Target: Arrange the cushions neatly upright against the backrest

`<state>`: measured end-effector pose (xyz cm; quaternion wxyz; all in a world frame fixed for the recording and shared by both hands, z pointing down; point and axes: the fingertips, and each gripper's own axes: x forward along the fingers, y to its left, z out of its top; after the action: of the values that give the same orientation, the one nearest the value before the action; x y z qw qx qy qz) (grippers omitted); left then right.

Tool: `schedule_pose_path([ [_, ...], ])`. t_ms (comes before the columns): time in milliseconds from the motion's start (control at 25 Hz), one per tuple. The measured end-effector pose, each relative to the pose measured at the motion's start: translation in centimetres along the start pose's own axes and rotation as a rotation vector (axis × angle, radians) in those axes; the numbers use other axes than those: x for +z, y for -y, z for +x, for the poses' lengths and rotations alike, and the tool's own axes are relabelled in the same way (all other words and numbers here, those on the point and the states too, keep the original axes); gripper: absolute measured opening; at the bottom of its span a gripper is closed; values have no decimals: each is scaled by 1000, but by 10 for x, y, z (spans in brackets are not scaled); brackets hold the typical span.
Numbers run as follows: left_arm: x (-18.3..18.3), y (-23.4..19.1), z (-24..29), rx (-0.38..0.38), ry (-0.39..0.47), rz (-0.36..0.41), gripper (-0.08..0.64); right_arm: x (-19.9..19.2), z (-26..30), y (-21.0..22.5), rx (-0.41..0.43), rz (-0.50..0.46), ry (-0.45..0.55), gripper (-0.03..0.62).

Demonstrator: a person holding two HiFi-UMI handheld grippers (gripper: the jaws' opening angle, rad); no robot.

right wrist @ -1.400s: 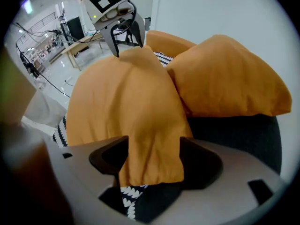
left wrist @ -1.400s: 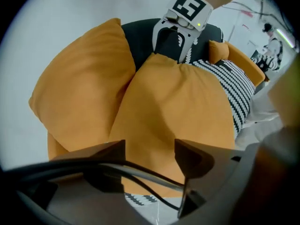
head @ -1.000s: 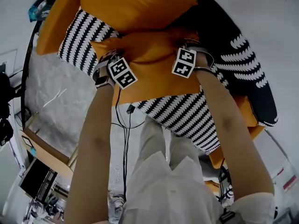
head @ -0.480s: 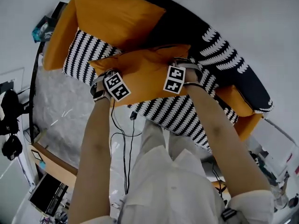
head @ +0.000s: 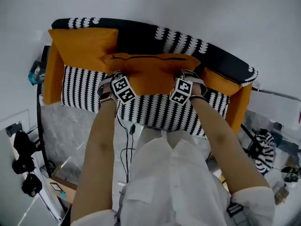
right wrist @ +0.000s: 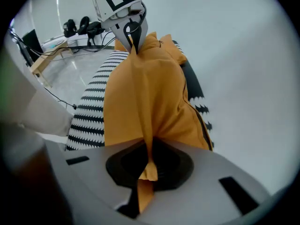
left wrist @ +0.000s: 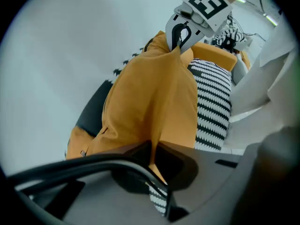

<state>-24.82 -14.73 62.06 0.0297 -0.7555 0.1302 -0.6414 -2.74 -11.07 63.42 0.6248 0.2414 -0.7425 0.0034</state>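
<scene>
Both closed tight within the last second: left gripper (left wrist: 152, 150) and right gripper (right wrist: 149, 159) each pinching an end of the plump orange fabric cushion (head: 149, 69); raised off the seat, now lengthwise against the black-and-white patterned sofa backrest (head: 188, 42); probably ready for setting upright.

Overall light: bright, soft and even in all three views; the white wall (head: 188, 8) is a flat pale grey with no hot spots
Shadows: faint and soft-edged; a dim band lies under the orange cushion (head: 150, 72) on the striped seat (head: 155, 109)
Glare: a pale sheen streaks the grey floor (head: 66, 131) in the head view
Distortion: heavy fisheye; the sofa backrest (head: 188, 44) bows into an arc; both gripper views sit in a black ring
Focus: cushion fabric crisp mid-frame; the left gripper (left wrist: 152, 150) and right gripper (right wrist: 149, 159) smear soft near the lens; a green fringe tints the outer edges
</scene>
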Motion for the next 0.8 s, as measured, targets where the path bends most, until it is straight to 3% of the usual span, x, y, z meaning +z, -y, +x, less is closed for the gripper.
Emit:
schedule_pose_path([
  [160,80,-17,5,32,59,93,28,-61,-20,42,-107,113,-27,15],
  [320,126,-30,25,70,79,157,29,-101,-12,62,-159,191,-47,15],
  [480,130,-45,54,116,42,183,31,-105,12,59,-170,220,-44,19],
  [800,128,-42,87,61,51,137,36,-110,43,50,-106,263,-10,34],
])
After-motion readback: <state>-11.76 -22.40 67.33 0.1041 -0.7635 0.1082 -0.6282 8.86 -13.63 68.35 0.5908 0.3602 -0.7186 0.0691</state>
